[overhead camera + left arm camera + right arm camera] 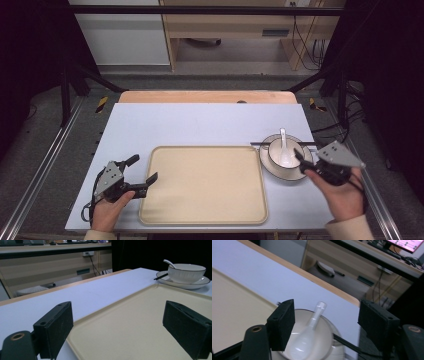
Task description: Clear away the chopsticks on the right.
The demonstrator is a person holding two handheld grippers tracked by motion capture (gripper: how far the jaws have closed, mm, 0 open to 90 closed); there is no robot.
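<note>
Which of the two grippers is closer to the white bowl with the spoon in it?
The right gripper: it hovers at the bowl's near edge. The left gripper sits across the tray, at its left edge.

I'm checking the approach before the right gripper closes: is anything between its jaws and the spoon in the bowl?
Nothing visible does. The right gripper hangs open above the bowl, and the spoon lies uncovered inside it; the chopsticks rest aside on the plate.

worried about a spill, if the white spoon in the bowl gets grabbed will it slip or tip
The spoon looks glossy, so it probably slips between flat pads. It lies loose in the bowl, handle on the rim, so a nudge likely pivots it. It looks ceramic, probably stiff and chippable.
</note>
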